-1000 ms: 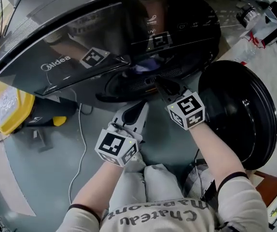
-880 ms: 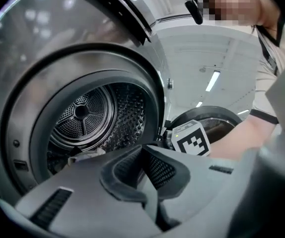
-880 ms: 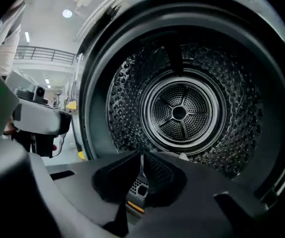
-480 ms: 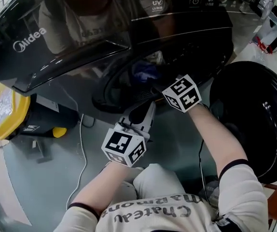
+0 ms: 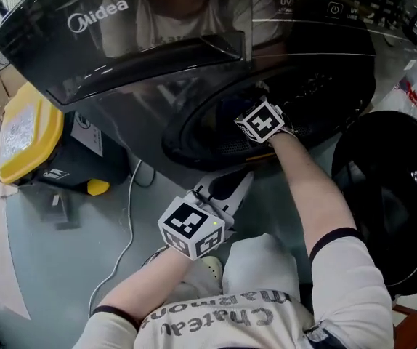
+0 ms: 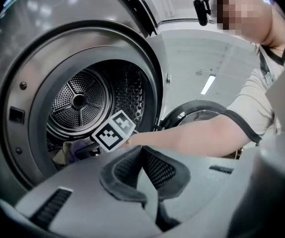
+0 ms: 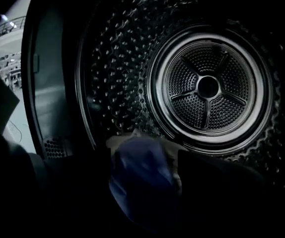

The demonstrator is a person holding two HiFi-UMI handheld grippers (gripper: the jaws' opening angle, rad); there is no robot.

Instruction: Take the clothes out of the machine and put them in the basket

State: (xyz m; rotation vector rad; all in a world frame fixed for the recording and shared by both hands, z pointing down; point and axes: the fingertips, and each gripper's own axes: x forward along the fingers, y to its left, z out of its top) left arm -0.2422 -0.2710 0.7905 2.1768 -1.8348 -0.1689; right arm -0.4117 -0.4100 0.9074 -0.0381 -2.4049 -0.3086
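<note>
The dark front-loading machine [image 5: 194, 64] has its round mouth open. My right gripper [image 7: 142, 155] reaches into the steel drum [image 7: 207, 88], pointing downward. Its jaws are opening, with a blue cloth [image 7: 142, 182] lying between them and a pale cloth [image 7: 122, 142] behind; the pads stand apart from the blue cloth. In the head view only the right gripper's marker cube [image 5: 259, 121] shows at the mouth. My left gripper [image 5: 234, 184] hangs level below the mouth, shut and empty. From the left gripper view the clothes [image 6: 75, 150] lie at the drum's bottom.
The machine's round door [image 5: 390, 202] stands swung open at the right. A yellow-lidded bin [image 5: 23, 129] sits on the floor at the left. A white cable [image 5: 128, 217] trails over the grey floor. The person's knees [image 5: 259, 267] are just below the grippers.
My right gripper has gone from in front of the mouth down into the drum, so its jaws are now hidden in the head view. The left gripper sank a little.
</note>
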